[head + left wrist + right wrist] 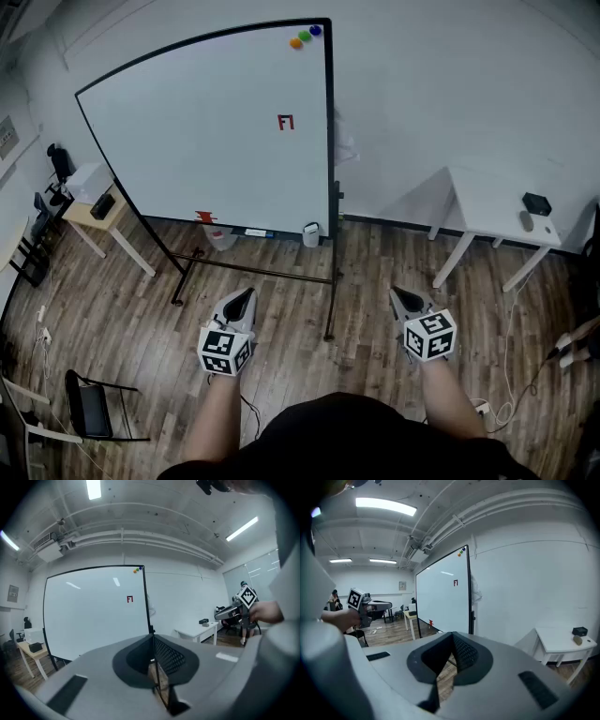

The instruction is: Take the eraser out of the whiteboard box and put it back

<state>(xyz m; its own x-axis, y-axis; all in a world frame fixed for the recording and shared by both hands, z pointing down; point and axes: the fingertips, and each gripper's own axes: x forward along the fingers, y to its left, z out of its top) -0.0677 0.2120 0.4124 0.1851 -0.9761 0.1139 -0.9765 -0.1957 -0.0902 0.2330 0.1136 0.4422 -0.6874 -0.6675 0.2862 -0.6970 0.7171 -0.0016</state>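
Note:
A large whiteboard point(206, 131) stands on a black wheeled frame ahead of me. Its bottom ledge carries a small red item point(205, 217) and a small white box point(311, 233) at the right end. I cannot make out an eraser from here. My left gripper point(246, 293) and right gripper point(397, 293) hover over the wooden floor, well short of the board, both pointing at it. Each has its jaws shut with nothing between them. In the left gripper view the board point(93, 613) lies beyond the tips point(153, 637); in the right gripper view it point(443, 597) stands ahead, left of centre.
A white table point(492, 202) with a small black object point(537, 203) stands at the right wall. A small wooden table point(94, 214) sits left of the board, a black chair point(89, 408) near left. Cables trail on the floor point(506, 375). Coloured magnets point(305, 36) dot the board's top corner.

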